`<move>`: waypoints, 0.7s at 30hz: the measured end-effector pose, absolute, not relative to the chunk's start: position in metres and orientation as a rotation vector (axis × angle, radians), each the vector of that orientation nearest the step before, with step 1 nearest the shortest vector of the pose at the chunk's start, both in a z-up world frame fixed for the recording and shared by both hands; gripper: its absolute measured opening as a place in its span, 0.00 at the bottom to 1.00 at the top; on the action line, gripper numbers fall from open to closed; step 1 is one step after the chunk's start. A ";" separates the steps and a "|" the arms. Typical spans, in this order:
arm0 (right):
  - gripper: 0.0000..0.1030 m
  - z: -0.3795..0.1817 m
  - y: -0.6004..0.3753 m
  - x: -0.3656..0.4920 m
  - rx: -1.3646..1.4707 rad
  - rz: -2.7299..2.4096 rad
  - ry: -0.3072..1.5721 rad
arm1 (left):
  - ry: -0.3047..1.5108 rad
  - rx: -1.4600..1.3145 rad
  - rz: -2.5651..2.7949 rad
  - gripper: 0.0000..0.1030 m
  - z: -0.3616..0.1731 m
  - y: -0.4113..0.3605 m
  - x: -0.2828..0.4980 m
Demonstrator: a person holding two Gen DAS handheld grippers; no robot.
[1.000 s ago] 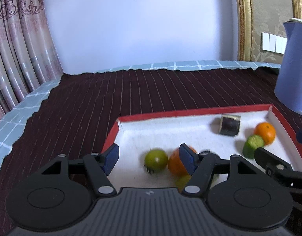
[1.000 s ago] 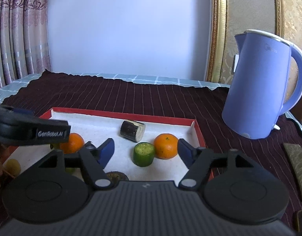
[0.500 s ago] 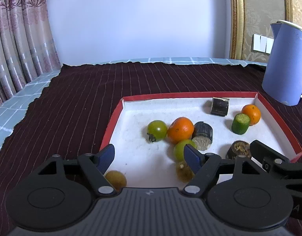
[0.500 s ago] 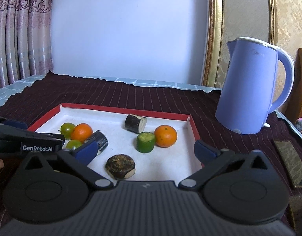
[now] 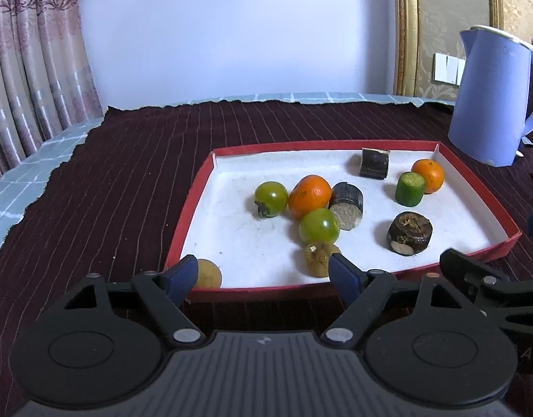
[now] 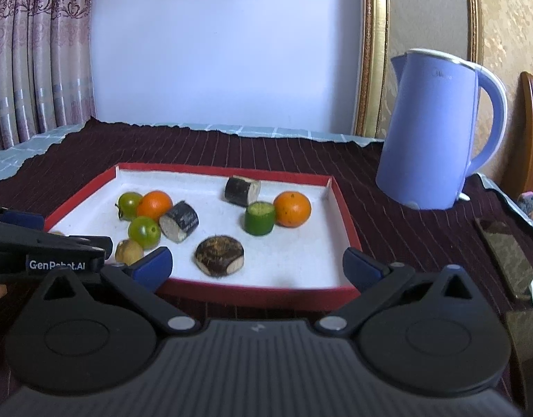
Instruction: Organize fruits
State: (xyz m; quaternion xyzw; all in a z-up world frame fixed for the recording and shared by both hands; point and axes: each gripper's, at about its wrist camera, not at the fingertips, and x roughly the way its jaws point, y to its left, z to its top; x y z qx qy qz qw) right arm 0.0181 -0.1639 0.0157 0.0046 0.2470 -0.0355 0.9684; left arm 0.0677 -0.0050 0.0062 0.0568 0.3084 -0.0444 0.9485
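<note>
Both tools gape wide and hold nothing, the left tool [image 5: 263,271] and right tool [image 6: 257,264] at the near rim of the tray [image 6: 259,295]. Ahead in it lie 2 oranges [image 6: 292,208], and a green cylinder [image 6: 260,218] stands upright.

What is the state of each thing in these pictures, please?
Left gripper: jaws open, holding nothing.
Right gripper: jaws open, holding nothing.
Tray: flat on the cloth, holding fruits.
Cucumber piece: upright, touching an orange.
Kettle: upright, lid closed, outside the tray.
Green tomatoes: whole, lying in the tray.
</note>
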 end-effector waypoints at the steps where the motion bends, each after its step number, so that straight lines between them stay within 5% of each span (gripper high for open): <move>1: 1.00 0.014 -0.164 0.017 0.007 -0.073 0.505 | 0.627 0.119 -0.090 0.85 0.006 -0.005 0.066; 21: 1.00 -0.007 -0.162 0.008 -0.027 -0.071 0.614 | 0.701 0.118 -0.111 0.85 -0.022 -0.003 0.051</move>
